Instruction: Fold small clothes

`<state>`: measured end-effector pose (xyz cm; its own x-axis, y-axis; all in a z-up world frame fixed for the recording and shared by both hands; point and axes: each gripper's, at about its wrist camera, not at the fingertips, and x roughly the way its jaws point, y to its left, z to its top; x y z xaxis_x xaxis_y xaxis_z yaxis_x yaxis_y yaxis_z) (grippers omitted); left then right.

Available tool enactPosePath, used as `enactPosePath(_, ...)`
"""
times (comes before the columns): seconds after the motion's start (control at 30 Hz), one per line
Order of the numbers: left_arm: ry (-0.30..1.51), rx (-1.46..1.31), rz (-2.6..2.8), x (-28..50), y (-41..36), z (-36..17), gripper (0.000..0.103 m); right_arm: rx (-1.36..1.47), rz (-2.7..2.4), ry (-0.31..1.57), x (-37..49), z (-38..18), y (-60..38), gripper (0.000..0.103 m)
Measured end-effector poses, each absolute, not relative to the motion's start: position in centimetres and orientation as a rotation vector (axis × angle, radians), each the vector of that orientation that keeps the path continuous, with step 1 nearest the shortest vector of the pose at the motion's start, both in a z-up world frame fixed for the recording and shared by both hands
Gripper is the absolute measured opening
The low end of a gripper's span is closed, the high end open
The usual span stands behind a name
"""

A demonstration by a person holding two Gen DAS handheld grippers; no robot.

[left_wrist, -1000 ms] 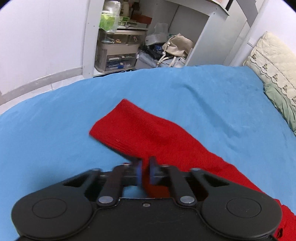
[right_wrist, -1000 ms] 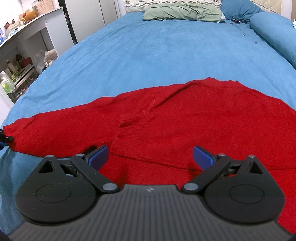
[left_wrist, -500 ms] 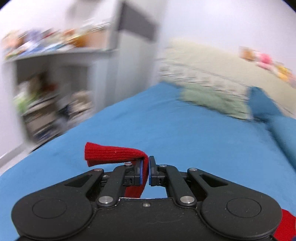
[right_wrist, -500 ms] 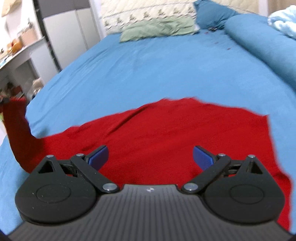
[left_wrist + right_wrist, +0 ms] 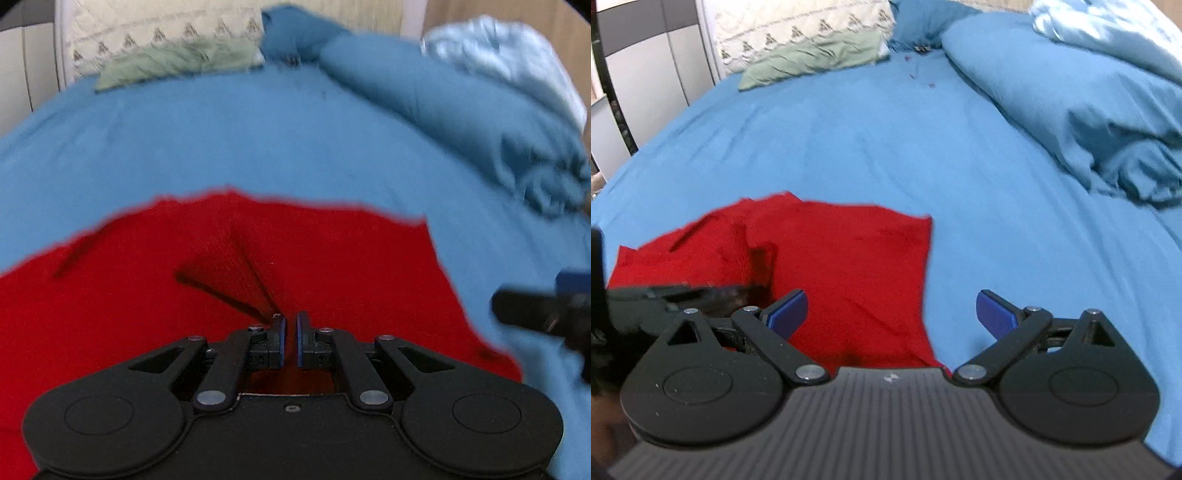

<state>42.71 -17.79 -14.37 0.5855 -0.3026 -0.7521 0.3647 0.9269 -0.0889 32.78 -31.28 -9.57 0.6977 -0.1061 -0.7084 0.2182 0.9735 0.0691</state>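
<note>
A red knit garment (image 5: 332,266) lies on the blue bed sheet (image 5: 258,140). My left gripper (image 5: 289,341) is nearly shut over the garment's body, with the sleeve end (image 5: 236,280) at its tips; the grip itself is hard to see. The sleeve lies folded across the body. My right gripper (image 5: 891,314) is open and empty, low over the garment's (image 5: 849,266) right edge. The left gripper (image 5: 683,295) shows blurred at the left of the right wrist view. The right gripper shows blurred at the right edge of the left wrist view (image 5: 546,310).
A rolled blue duvet (image 5: 1089,110) lies along the right side of the bed. A green pillow (image 5: 812,59) and a patterned cream pillow (image 5: 798,26) lie at the head. A pale wardrobe (image 5: 646,74) stands at the far left.
My left gripper has lifted the sleeve off the sheet and swung it right, over the garment's body. My right gripper has shifted to the garment's right edge, still open.
</note>
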Motion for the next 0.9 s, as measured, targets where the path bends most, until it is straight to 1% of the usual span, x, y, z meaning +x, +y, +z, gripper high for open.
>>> enactPosePath(0.1,0.866,0.084,-0.392,42.6,-17.7,-14.9,0.007,0.176,-0.174,0.793,32.4,-10.6,-32.0,0.103)
enactPosePath(0.13,0.863,0.086,-0.4,42.7,-17.6,-14.7,0.01,0.181,-0.169,0.793,32.4,-10.8,-32.0,0.103)
enactPosePath(0.17,0.863,0.091,-0.411,42.8,-17.4,-14.5,0.016,0.187,-0.161,0.791,32.5,-10.8,-32.0,0.103)
enactPosePath(0.23,0.856,0.104,-0.422,42.1,-16.8,-13.9,0.057,0.196,-0.135,0.782,32.8,-10.4,-31.7,0.103)
enactPosePath(0.3,0.832,0.125,-0.4,41.2,-15.3,-12.9,0.071,0.194,-0.095,0.777,33.7,-9.9,-31.3,0.103)
enactPosePath(0.4,0.839,0.148,-0.332,39.5,-11.9,-11.8,0.075,0.138,0.0,0.798,35.7,-9.2,-29.1,0.103)
enactPosePath(0.5,0.853,0.16,-0.231,38.4,-7.1,-11.4,0.089,0.022,0.111,0.863,38.0,-9.9,-25.7,0.103)
enactPosePath(0.6,0.854,0.195,-0.141,37.7,-2.9,-11.7,0.09,-0.123,0.192,0.877,40.4,-11.1,-21.6,0.103)
enactPosePath(0.63,0.865,0.205,-0.117,37.8,-1.8,-12.0,0.09,-0.164,0.212,0.88,41.2,-11.5,-20.5,0.1)
enactPosePath(0.7,0.89,0.213,-0.073,37.9,0.3,-12.7,0.09,-0.215,0.237,0.889,42.5,-12.4,-18.9,0.086)
enactPosePath(0.73,0.896,0.214,-0.055,38.0,1.0,-13.0,0.09,-0.237,0.253,0.897,43.4,-12.9,-18.2,0.081)
enactPosePath(0.77,0.903,0.215,-0.038,38.1,1.8,-13.5,0.09,-0.253,0.259,0.903,44.1,-13.4,-17.7,0.071)
enactPosePath(0.83,0.92,0.203,-0.009,38.2,3.0,-14.4,0.09,-0.266,0.261,0.908,44.8,-14.0,-17.3,0.044)
enactPosePath(0.87,0.927,0.192,0.001,38.2,3.7,-14.8,0.09,-0.263,0.262,0.911,45.1,-14.0,-17.4,0.023)
enactPosePath(0.9,0.933,0.181,0.012,38.2,4.1,-15.3,0.089,-0.246,0.253,0.911,45.3,-13.7,-17.7,0.022)
